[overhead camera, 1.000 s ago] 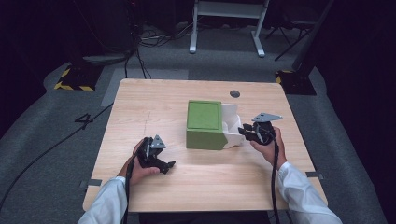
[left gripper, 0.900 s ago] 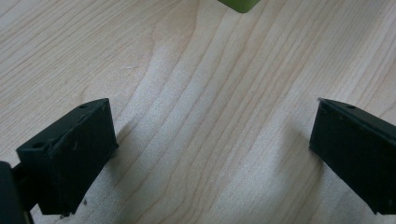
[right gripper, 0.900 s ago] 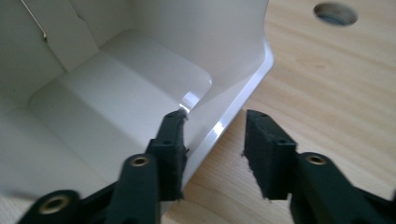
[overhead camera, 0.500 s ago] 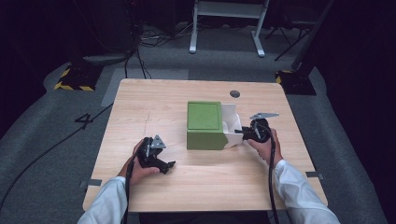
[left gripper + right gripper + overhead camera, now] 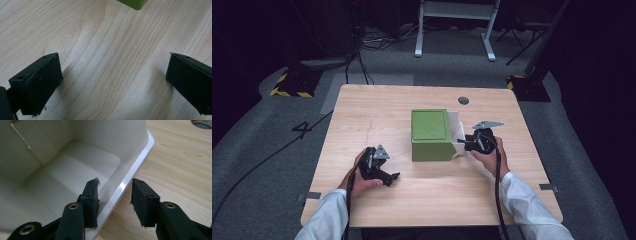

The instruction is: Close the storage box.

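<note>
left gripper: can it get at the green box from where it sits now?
Probably yes. The left gripper rests open on the light wooden table, apart from the green box; bare wood lies between them. The right gripper works the white tray's rim on the far side.

I saw a green box point(image 5: 430, 134) left of my right gripper point(image 5: 464, 143), whose black jaws straddled the glossy white rim of a drawer point(image 5: 62, 167). Beneath my black left gripper point(image 5: 384, 175) lay the pale table point(image 5: 112, 62), streaked with wood grain.
</note>
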